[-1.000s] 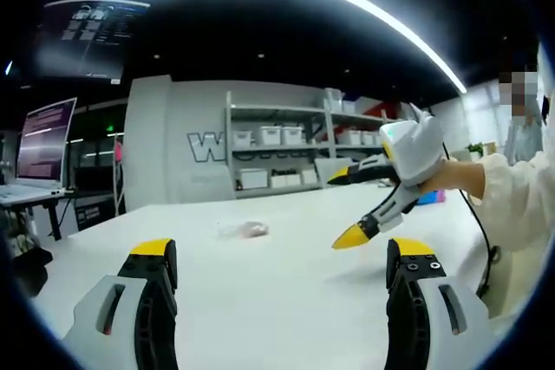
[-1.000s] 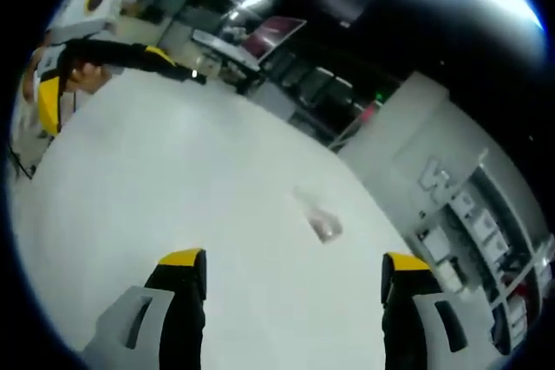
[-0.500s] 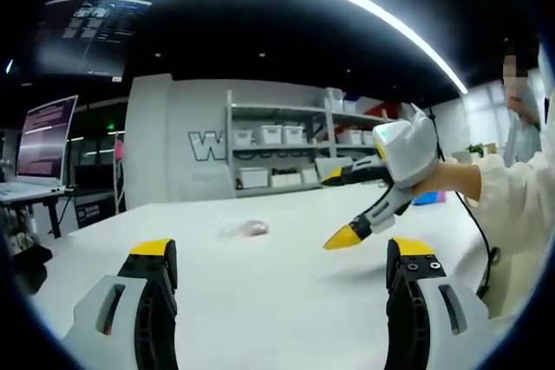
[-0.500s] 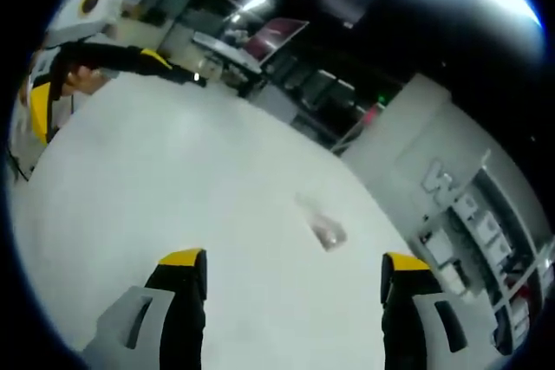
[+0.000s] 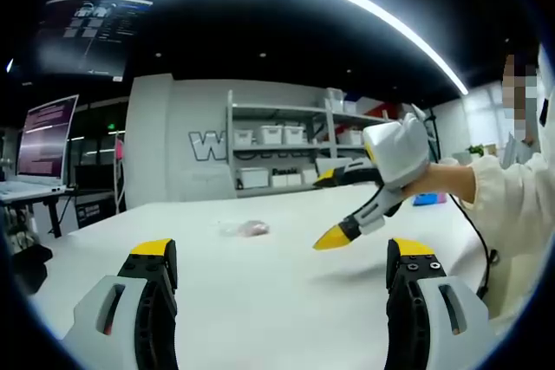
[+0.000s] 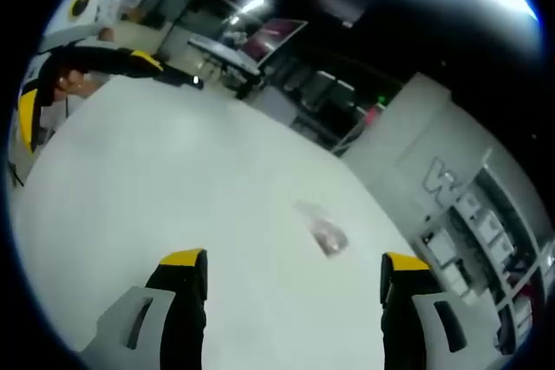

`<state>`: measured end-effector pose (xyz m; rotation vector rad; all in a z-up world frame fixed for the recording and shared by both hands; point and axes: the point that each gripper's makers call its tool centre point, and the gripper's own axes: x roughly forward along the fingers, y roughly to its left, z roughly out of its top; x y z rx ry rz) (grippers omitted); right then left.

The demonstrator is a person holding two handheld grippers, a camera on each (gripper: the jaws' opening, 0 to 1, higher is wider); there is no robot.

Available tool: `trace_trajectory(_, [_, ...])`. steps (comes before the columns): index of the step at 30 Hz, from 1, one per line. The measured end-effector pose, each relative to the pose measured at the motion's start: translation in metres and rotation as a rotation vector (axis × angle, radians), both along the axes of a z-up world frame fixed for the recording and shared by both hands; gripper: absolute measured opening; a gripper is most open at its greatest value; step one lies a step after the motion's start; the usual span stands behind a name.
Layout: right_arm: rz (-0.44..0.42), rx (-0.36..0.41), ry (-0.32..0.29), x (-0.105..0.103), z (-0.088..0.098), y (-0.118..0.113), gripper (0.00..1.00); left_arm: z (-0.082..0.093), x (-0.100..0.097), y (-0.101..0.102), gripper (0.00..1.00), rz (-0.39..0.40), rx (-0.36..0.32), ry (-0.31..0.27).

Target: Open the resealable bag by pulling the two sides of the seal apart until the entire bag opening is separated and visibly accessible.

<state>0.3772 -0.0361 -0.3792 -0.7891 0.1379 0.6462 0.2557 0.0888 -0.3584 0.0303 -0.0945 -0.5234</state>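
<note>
— While you hold both tools above the broad white tabletop, what sits at the far left of the left gripper view?

— An open laptop with a purple-lit screen on a side desk. Moving right, your left gripper rises from the bottom edge, its yellow-tipped grey jaws spread wide with nothing between them. Beyond the gap lies the small clear resealable plastic bag, flat on the table, well ahead of the jaws and touching neither tool. There's something pinkish inside it, though it's too small and blurred for you to say what.

— And behind it?

— A white metal shelving unit stacked with white storage bins against the grey wall. Further right, your right gripper comes in from the side, held above the table; its two yellow-tipped jaws stand well apart, one high and one low, gripping nothing. Your hand in a white sleeve is behind it.

— The right gripper view?

— Your left gripper shows at the upper left edge, over the table. At the bottom the right tool's own jaws stand wide and empty. The bag lies ahead of them, nearer the right-hand jaw, alone on bare tabletop. Whether its seal is closed, you can't tell from either view.
</note>
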Motion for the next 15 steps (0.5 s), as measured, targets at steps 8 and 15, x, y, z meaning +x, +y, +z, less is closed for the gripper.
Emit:
trace_trajectory(8, [-0.011, -0.001, 0.003, 0.0042, -0.0010, 0.0005, 0.82, 0.0009, -0.0001, -0.0001, 1.00, -0.003, 0.000, 0.000])
trace_trajectory(15, [-0.011, 0.006, 0.010, 0.0104, -0.0029, 0.0028, 0.82, 0.0010, 0.0005, 0.0002, 1.00, -0.003, 0.000, 0.000])
